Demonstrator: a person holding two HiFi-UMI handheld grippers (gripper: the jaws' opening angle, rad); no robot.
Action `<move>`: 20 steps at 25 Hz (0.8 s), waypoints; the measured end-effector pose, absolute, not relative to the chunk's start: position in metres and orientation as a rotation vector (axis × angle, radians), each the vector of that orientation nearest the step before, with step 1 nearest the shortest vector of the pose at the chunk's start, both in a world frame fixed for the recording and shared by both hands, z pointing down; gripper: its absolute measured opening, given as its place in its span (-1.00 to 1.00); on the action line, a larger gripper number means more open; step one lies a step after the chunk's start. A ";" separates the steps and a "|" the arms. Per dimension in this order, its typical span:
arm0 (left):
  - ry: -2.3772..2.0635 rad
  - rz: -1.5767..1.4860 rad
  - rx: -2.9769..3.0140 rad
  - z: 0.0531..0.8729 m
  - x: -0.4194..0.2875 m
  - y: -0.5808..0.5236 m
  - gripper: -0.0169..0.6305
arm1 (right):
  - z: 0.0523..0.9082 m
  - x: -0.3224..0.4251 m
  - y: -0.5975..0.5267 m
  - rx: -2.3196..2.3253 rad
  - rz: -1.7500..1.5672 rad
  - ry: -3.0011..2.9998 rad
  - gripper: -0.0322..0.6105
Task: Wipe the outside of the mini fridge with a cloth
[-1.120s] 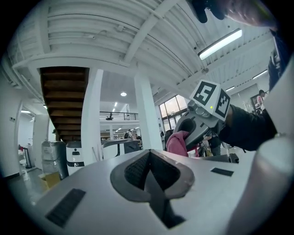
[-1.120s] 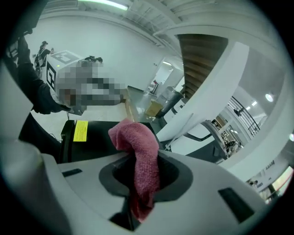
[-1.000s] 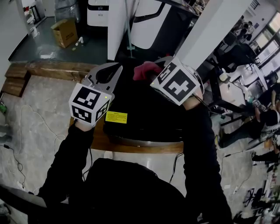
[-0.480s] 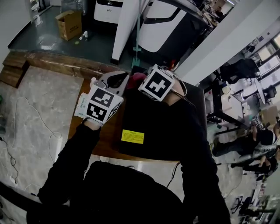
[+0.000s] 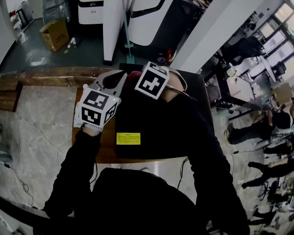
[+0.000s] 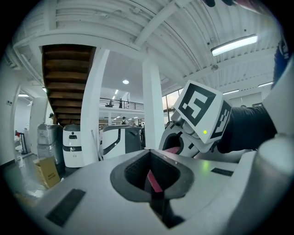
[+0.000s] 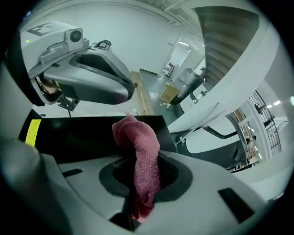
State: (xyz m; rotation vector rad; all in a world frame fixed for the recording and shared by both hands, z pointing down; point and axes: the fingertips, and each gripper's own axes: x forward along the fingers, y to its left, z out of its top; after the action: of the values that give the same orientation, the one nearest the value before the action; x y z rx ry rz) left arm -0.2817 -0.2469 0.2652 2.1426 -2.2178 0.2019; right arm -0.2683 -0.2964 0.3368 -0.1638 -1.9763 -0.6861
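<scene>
The black mini fridge [image 5: 156,128] shows from above, a yellow label [image 5: 128,138] on its top near the front left. My right gripper [image 5: 139,79] is at the fridge's far left corner, shut on a red cloth [image 5: 132,76]. In the right gripper view the cloth [image 7: 144,151] stands up from the closed jaws [image 7: 138,202] over the black top [image 7: 82,133]. Just left of the cloth, my left gripper [image 5: 121,77] is shut with nothing seen in it. The left gripper view [image 6: 155,202] looks out at the right gripper [image 6: 177,143].
The fridge stands on a wooden board [image 5: 103,149]. A wooden beam [image 5: 46,75] lies along the floor behind. Farther back are a cardboard box [image 5: 54,33] and white machines [image 5: 92,11]. People [image 5: 275,124] and desks fill the right side. A cable [image 5: 27,133] trails over the floor at left.
My right gripper has carried the cloth leftward over the fridge top toward the far left corner, close to the left gripper. The left gripper has kept its place.
</scene>
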 end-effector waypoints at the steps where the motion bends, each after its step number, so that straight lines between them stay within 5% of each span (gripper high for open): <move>1: -2.206 0.206 2.157 0.263 -0.274 -0.251 -0.93 | 0.336 -0.258 -0.305 -0.147 -0.677 -1.976 -0.67; 20: -1.702 0.365 2.526 0.240 -0.080 -0.348 -0.93 | 0.332 -0.049 -0.455 0.167 -0.462 -1.973 -0.67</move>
State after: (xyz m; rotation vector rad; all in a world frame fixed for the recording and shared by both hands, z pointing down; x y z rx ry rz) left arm -0.0797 -0.3477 0.2398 2.5263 -1.7024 0.3654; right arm -0.0485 -0.4546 0.3316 0.1668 -1.9730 -0.4617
